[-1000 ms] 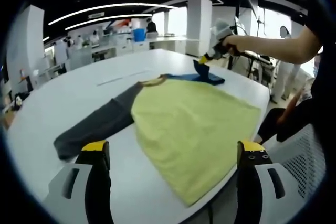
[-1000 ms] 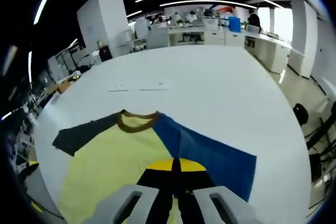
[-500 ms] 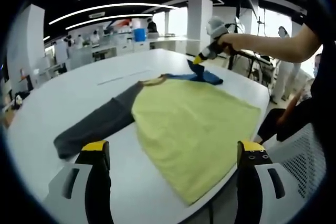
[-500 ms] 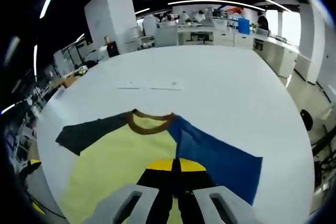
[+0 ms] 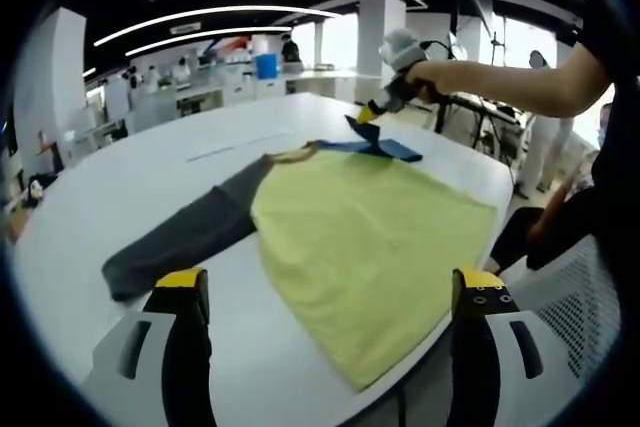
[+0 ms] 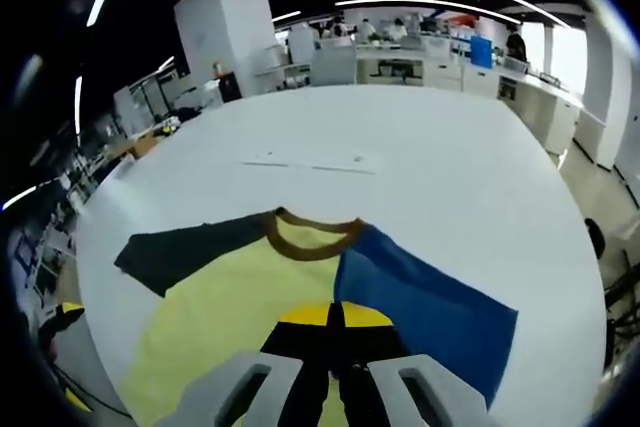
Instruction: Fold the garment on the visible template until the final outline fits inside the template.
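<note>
Lifted higher since before, the blue sleeve (image 5: 383, 147) is clamped in the right gripper (image 6: 335, 319); the left gripper (image 5: 325, 292) is held apart. The shirt (image 5: 370, 237) lies on the table (image 5: 150, 177). The sleeve should be carried across flat, wrinkles avoided.

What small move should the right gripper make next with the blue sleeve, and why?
Probably carry the blue sleeve inward over the yellow body: the right gripper is shut on it and holds it raised, while the grey sleeve lies flat and outspread.
</note>
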Motion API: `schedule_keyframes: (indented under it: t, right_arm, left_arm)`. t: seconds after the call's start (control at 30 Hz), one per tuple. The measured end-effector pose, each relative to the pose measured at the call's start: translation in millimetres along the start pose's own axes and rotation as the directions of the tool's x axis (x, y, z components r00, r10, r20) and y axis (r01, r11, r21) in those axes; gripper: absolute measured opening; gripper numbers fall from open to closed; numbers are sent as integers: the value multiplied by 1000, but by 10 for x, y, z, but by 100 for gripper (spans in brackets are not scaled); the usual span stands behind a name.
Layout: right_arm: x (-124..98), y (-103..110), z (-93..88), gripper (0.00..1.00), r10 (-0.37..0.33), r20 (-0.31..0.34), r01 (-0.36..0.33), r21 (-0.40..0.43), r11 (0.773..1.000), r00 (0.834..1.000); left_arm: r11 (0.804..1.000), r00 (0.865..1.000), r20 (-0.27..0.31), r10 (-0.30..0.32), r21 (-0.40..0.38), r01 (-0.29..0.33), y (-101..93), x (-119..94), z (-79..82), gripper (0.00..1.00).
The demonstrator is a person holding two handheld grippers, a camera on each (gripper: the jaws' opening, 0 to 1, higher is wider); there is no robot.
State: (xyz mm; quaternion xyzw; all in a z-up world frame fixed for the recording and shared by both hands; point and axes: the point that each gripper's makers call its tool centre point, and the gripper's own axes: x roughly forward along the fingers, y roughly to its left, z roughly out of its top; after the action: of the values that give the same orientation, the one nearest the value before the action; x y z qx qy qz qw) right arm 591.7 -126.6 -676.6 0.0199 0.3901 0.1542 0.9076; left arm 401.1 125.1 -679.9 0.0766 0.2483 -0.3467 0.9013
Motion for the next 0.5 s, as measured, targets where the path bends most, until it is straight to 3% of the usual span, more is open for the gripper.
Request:
schedule_keyframes:
  t: [0.5]
  right_arm:
    - [122,270,44,0,37,-9,-38,-4,999,999]
  left_arm:
    - [1000,1000,-5,-6,11,6,8,4,-5,98]
